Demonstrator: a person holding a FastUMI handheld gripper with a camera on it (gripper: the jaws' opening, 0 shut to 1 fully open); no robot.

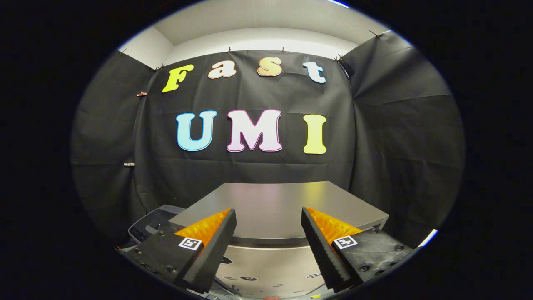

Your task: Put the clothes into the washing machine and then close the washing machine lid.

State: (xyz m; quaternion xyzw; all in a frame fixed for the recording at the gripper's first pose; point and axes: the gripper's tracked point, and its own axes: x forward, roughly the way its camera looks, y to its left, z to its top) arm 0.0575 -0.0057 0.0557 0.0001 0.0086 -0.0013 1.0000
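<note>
Two fingers of the gripper (268,216) are standing wide apart with nothing between them, hovering over the washing machine (275,260). Its silver lid (277,206) is lying flat and closed just ahead, toward twelve o'clock. A dark control panel (152,223) is sitting at about ten o'clock of the left finger. No clothes can be made out.

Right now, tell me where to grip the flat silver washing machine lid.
Probably the front lip of the flat silver washing machine lid, approached from the front: a thin slab with a dark gap beneath that edge. The tongs are open, empty, that lip between them.
</note>
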